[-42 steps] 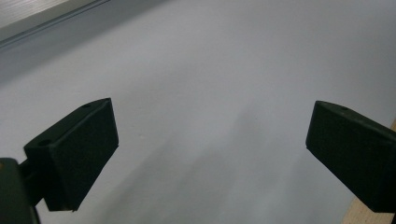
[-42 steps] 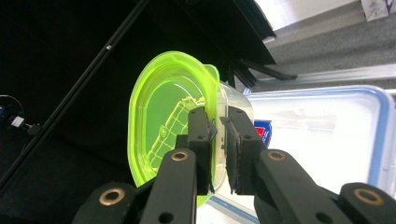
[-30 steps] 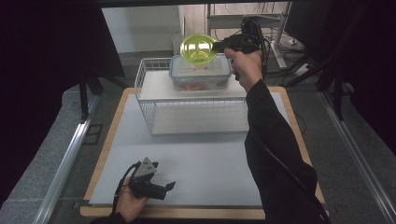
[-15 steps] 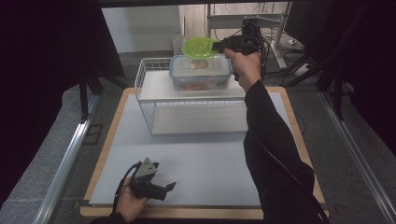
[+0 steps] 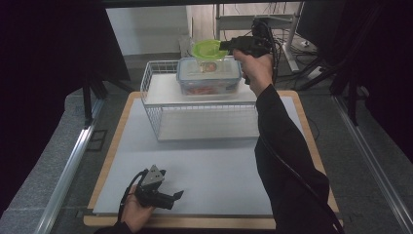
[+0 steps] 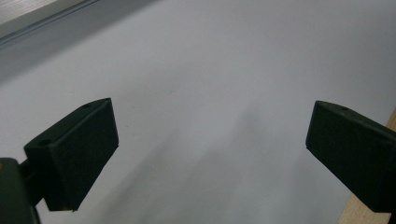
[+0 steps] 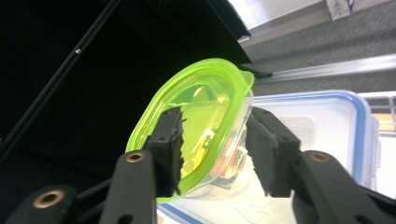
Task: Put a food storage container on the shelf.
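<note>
While held above the blue-rimmed box (image 5: 208, 75) on the wire rack (image 5: 160, 119), green-lidded tub (image 7: 201, 116) is clamped by right gripper (image 7: 212, 144), judged for stacking | left gripper (image 6: 210, 154) gaping, empty, parked over mat (image 5: 214, 175)

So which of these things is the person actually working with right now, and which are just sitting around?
In use:
- right gripper, clamped on the green-lidded tub
- blue-rimmed clear box beneath the tub
- white wire rack holding that box

Just there:
- left gripper, open, low over the white mat
- monitor and shelving behind the table
</note>
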{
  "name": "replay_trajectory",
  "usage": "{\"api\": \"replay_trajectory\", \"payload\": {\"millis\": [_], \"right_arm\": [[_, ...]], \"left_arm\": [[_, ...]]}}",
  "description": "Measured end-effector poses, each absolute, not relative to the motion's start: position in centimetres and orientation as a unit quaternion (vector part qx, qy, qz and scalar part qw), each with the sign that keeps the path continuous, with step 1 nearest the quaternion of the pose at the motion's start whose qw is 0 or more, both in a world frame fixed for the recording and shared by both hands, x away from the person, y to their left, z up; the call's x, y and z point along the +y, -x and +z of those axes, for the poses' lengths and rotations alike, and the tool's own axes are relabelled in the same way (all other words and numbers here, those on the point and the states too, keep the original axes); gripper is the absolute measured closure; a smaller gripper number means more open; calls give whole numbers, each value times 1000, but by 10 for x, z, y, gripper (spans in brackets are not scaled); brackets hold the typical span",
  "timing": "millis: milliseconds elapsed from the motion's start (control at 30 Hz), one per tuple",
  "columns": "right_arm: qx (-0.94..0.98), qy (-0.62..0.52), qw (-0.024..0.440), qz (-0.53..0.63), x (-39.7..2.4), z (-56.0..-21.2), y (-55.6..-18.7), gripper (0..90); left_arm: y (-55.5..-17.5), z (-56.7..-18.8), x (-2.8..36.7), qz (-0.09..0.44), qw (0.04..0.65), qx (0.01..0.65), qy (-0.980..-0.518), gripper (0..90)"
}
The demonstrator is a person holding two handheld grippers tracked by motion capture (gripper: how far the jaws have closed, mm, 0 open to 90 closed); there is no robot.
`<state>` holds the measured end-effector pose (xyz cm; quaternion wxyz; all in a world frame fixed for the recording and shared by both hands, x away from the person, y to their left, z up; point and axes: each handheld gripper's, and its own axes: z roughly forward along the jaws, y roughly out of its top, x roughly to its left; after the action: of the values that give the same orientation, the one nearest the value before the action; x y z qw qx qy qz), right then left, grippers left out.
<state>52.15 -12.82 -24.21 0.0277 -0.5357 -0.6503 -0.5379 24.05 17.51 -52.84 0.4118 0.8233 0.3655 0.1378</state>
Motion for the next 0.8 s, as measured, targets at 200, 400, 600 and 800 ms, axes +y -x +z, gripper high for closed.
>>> {"api": "replay_trajectory", "payload": {"millis": [200, 400, 600, 800], "right_arm": [[-672, 510, 10, -536, -132, -243, -517, 374], [-689, 483, -12, -540, -141, -242, -513, 273], [-716, 446, -33, -536, -145, -245, -503, 175], [-732, 416, -50, -537, -152, -250, -490, 110]], "left_arm": [[-241, -528, 174, 138, 411, 364, -825, 24], [-241, -528, 174, 140, 410, 364, -825, 24], [-241, -528, 174, 141, 409, 363, -825, 24], [-241, -529, 174, 142, 410, 364, -824, 24]]}}
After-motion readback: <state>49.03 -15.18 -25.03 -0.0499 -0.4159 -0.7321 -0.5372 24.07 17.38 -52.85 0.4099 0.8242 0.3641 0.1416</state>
